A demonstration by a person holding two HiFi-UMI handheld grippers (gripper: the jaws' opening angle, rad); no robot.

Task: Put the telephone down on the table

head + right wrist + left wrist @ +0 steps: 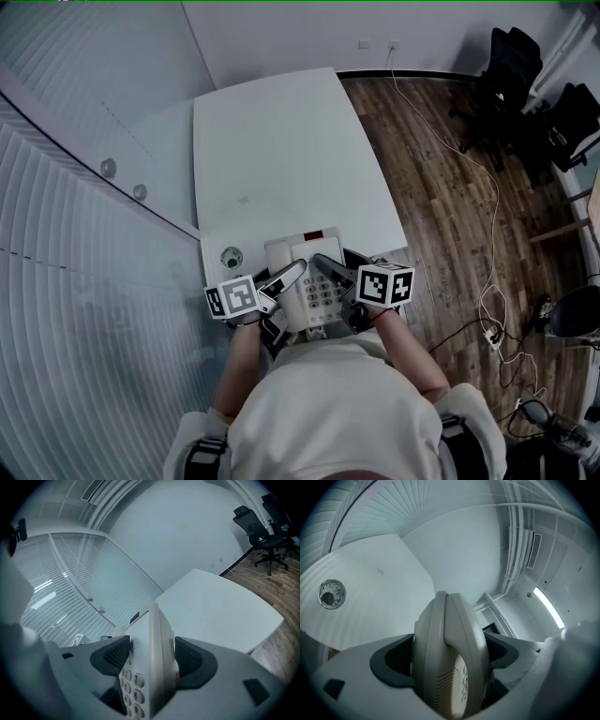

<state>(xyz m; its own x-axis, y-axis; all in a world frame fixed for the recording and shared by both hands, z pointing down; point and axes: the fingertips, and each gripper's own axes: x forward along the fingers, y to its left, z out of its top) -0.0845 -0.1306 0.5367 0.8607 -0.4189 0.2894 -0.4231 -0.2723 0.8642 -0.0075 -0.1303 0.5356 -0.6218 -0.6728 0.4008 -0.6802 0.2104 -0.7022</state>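
A pale grey desk telephone [314, 281] with a keypad is held between both grippers over the near edge of the white table [272, 141]. My left gripper [284, 278] is shut on the handset [454, 634], which fills the gap between its dark pads [391, 660] in the left gripper view. At the phone's right side, my right gripper [330, 270] is shut on the base [138, 681], with keypad digits showing between its pads [192, 658]. Whether the phone touches the table does not show.
A round cable grommet [232, 257] sits in the table just left of the phone. White slatted blinds [84, 234] run along the left. Black office chairs [511, 66] and loose cables [487, 309] are on the wooden floor to the right.
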